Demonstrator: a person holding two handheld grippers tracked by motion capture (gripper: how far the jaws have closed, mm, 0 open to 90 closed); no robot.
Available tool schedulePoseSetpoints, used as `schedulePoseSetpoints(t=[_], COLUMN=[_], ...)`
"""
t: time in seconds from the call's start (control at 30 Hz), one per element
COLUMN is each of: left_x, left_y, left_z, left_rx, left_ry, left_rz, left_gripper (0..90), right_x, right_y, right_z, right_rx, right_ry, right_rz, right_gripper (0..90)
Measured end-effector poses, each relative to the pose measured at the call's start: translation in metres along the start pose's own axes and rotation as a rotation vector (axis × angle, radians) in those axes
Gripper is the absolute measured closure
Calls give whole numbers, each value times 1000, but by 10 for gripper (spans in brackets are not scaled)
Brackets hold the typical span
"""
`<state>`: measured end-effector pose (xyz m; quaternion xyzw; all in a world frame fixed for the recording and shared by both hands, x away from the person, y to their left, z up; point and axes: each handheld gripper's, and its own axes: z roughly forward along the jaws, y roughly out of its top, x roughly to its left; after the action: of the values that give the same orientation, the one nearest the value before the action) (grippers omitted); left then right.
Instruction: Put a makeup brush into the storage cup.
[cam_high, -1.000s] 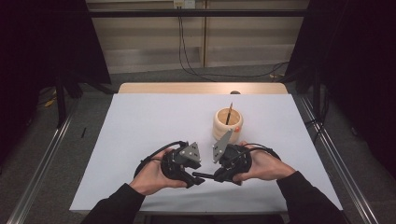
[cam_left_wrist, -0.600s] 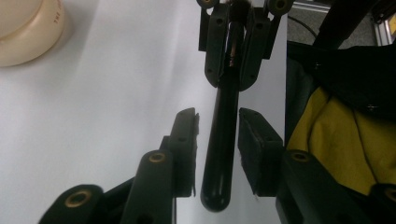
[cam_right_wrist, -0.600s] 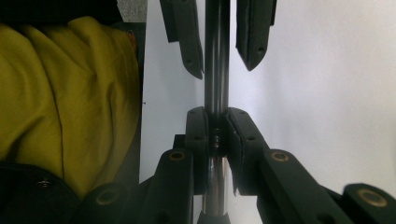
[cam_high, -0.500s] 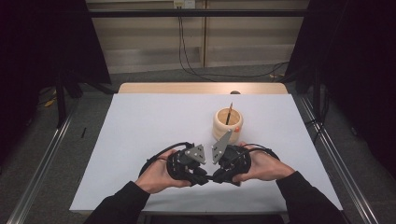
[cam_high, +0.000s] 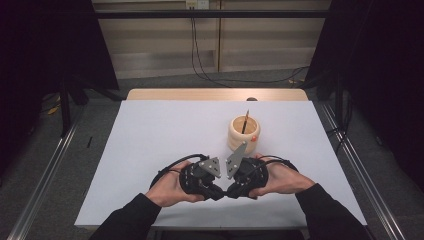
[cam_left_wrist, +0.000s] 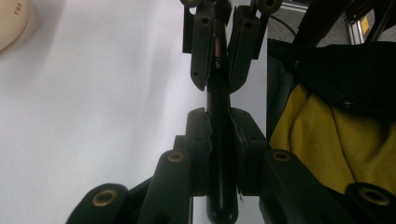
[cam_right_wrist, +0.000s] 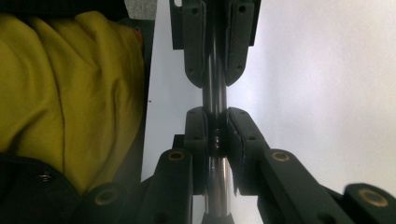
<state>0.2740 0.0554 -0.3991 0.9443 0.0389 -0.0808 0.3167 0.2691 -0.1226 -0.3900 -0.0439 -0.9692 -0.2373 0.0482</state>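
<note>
At the near edge of the counter (cam_high: 150, 130) the person is holding the two grippers nose to nose, and both are clamping the same slim dark pen (cam_left_wrist: 218, 140), one on each end. In the left gripper view the left gripper (cam_left_wrist: 218, 122) is clenching the black barrel, which is running straight ahead along its jaws into the right gripper just beyond, where a reddish band is showing between the far jaws. In the right gripper view the right gripper (cam_right_wrist: 217, 122) is gripping a shinier, metallic stretch of the same pen, again lined up with its own jaws. So the pen's long axis is lying from hand to hand, roughly across the counter, and any coming move, perhaps pulling a cap from the barrel, would turn on drawing the hands apart along that line; neither hand is nearer. Farther off, beyond the right hand, a wooden cup (cam_high: 243, 135) is standing with one pencil (cam_high: 245, 121) leaning in it.
</note>
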Motion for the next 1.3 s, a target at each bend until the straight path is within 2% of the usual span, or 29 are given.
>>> schedulePoseSetpoints(t=[0.1,0.13,0.17,0.33,0.37,0.43,0.47,0.5,0.53,0.6,0.63,0.7,0.93,0.97,1.07,1.2,1.27,1.3], left_x=[0,-1,-1,-2,-2,-2,-2,-1,-1,0,0,0,2,1,1,-1,-3,-3], left_y=[0,-1,-1,-1,-1,-2,-2,-3,-3,-5,-6,-8,-12,-13,-16,-20,-21,-22], left_z=[-1,-1,-1,-1,-1,-1,-1,-1,-1,-1,-1,-2,-9,-10,-12,-14,-15,-16], left_rx=[-7,-23,-24,-8,-7,-11,-13,-11,-9,-20,-31,-39,-69,-87,-102,-126,-142,-133], left_ry=[-5,-2,-1,6,5,7,10,4,5,0,10,9,25,31,44,39,53,62], left_rz=[2,6,-5,-15,-13,-23,-25,-26,-26,-34,-47,-55,-67,-79,-87,-104,-115,-107], left_gripper=[793,793,793,794,794,794,794,794,794,794,794,794,794,794,794,794,793,794], right_x=[0,0,-1,0,-1,-3,-4,-4,-5,-5,-6,-7,-11,-11,-11,-9,-8,-8], right_y=[0,-1,-1,-2,-2,-3,-3,-4,-4,-6,-6,-8,-16,-17,-20,-24,-26,-28], right_z=[-1,-1,-1,-1,-1,0,0,-1,-1,-1,-1,-3,-12,-14,-18,-22,-24,-25], right_rx=[-4,-12,-26,-23,-24,-44,-50,-46,-53,-58,-62,-75,-169,-177,-217,-269,-302,-320], right_ry=[3,17,6,10,23,19,21,23,23,22,29,20,-17,-26,-40,-57,-67,-65], right_rz=[-10,-10,-23,-18,-18,-35,-36,-15,-30,-16,-18,0,50,58,76,102,118,125], right_gripper=[796,797,795,792,787,774,744,737,709,676,656,583,382,362,321,266,248,237])
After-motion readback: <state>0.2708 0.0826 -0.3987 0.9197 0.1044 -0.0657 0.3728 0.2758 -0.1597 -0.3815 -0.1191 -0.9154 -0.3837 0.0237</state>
